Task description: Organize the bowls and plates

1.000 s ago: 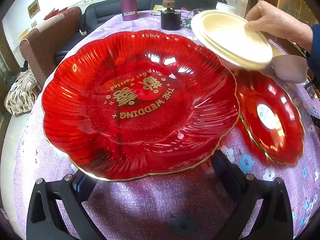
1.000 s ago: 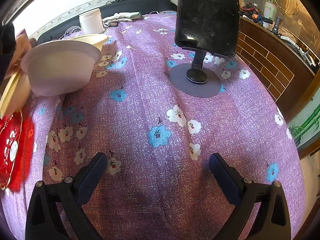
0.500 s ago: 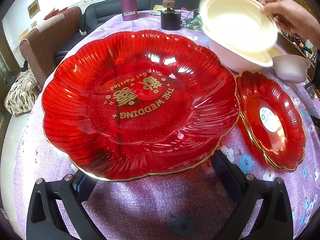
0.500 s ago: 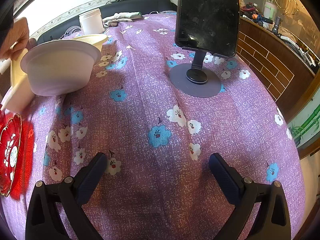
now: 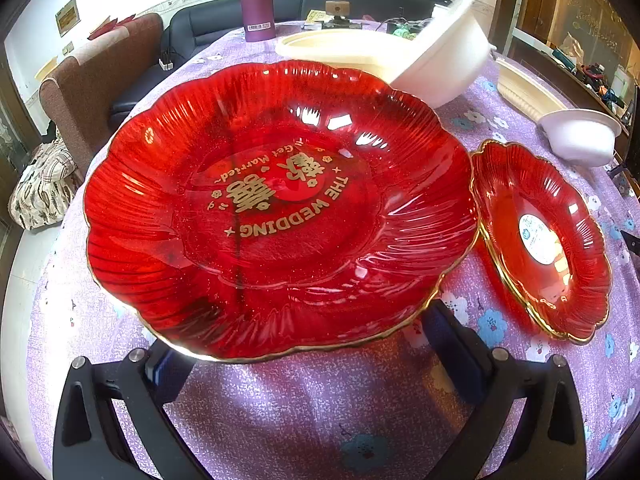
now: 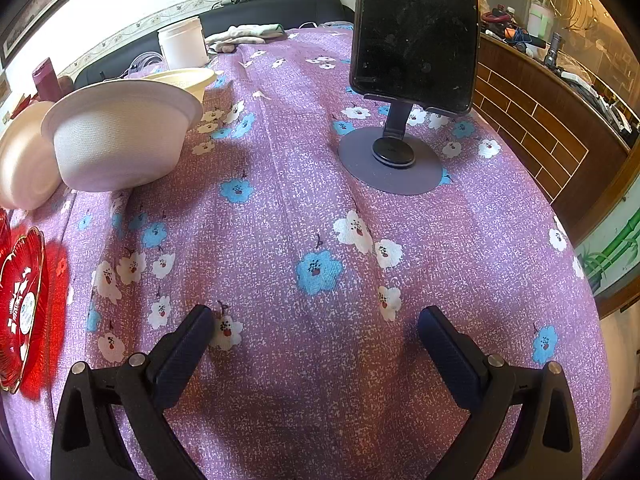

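A purple tablecloth (image 6: 304, 208) dotted with blue and white flowers covers the table, with a dark sofa (image 5: 224, 20) and a brown chair (image 5: 100, 80) behind it. Your left gripper (image 5: 304, 332) sits low over the cloth with its jaws spread wide, and the near rim of the big red plate (image 5: 276, 208) lies right between them (gold lettering, "THE WEDDING", in its middle). Whether the pads actually touch that rim, I cannot tell; nothing is clamped. Just beside it on your right lies the smaller red plate (image 5: 544, 240), gold-edged with a white sticker at its centre, its rim next to the big plate's rim. Beyond the big plate a white bowl (image 5: 440, 68) is tipped on its side against a cream plate (image 5: 344, 48), and a second cream plate (image 5: 524, 92) lies further right, with a small white bowl (image 5: 580, 136) standing upright near it. A purple bottle (image 5: 258, 0) stands at the far edge.

Over on your right gripper (image 6: 312, 332), jaws wide apart again, empty, resting over bare cloth. Ahead of it a phone (image 6: 416, 32) leans on its round stand (image 6: 392, 160). At the left the small white bowl shows up close, the small red plate peeks in at the frame's edge, and a white jar (image 6: 182, 44) stands further back.
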